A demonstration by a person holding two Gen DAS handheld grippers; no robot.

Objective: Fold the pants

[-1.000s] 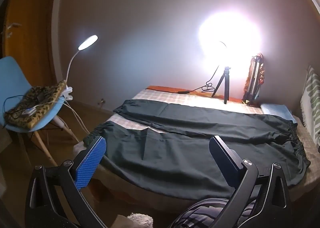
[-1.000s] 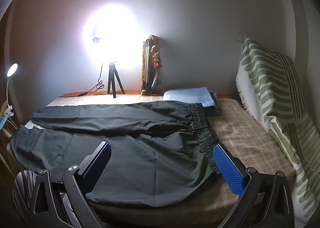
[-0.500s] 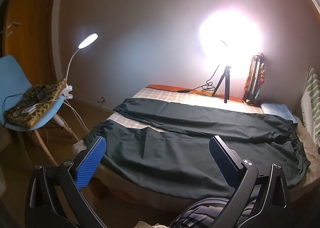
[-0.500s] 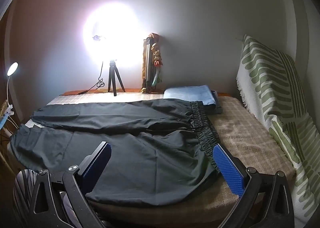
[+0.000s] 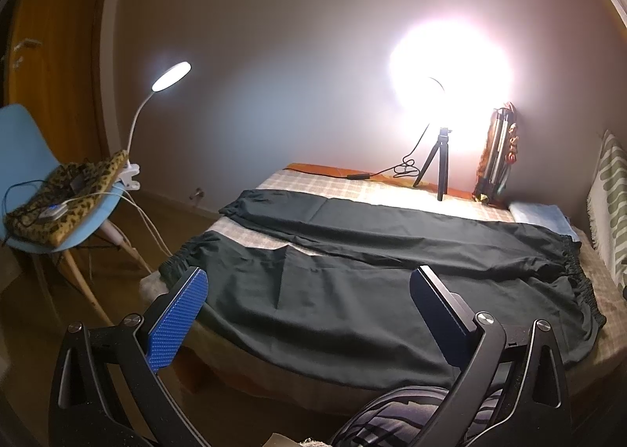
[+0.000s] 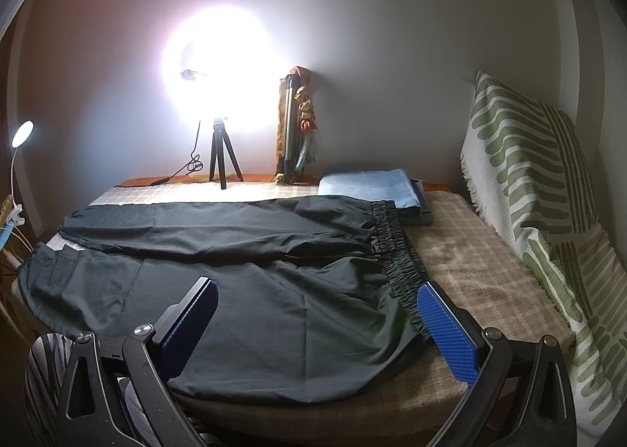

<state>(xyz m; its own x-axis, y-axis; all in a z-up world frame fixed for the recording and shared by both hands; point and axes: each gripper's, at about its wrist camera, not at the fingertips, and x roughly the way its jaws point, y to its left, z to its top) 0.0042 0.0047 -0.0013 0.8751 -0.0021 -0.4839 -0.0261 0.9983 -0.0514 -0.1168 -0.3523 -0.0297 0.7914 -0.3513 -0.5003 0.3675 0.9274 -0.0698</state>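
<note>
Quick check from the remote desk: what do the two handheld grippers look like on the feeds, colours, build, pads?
Both match. The left gripper and right gripper have black, triangular cut-out frames with round silver bolts at the joints. Each carries two flat rectangular fingers faced with bright blue pads in a fine knobbly grip texture. No cables, labels or sleeves show.
</note>
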